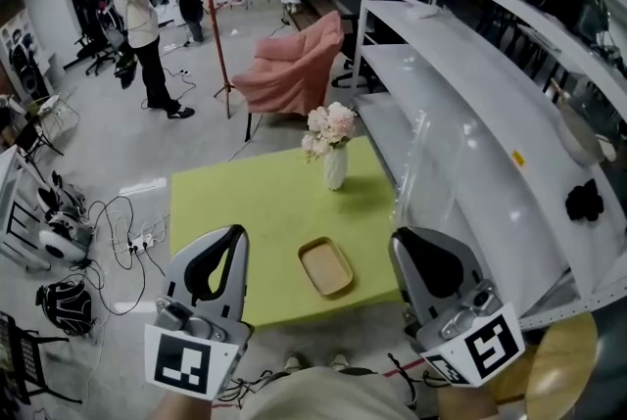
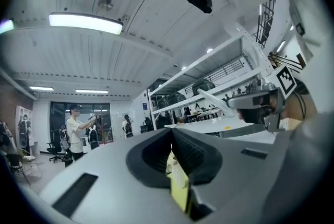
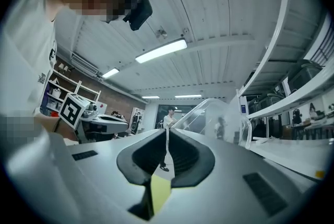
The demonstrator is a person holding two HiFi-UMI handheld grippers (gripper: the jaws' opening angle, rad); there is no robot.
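Left tool [image 1: 237,232]: held up at the near left, over the near edge of the desk [image 1: 245,203]. Tips pressed together, nothing pinched. Its own view confirms this [image 2: 171,131]: the dark pads meet at the top, and the gap below them shows only a strip of green desk and something pale.

Right tool [image 1: 397,238]: held up at the near right, by the desk's near right corner, level with the left one and well apart from it. Tips also pressed together on nothing [image 3: 167,130]; a sliver of green shows under the pads.

Tray [image 1: 325,267]: tan, shallow, rounded corners. It lies flat on the near part of the desk, between the two tools and below them. Neither tool touches it.

Vase [image 1: 335,166]: white, upright, at the far side of the desk, well beyond the tray. It holds pale pink flowers [image 1: 329,126].

Surroundings: white shelves [image 1: 460,115] run along the right of the desk. A pink armchair [image 1: 299,66] stands beyond the desk's far edge. A person [image 1: 142,17] stands at the far left, arms raised. Cables [image 1: 127,232] lie on the floor to the left of the desk.
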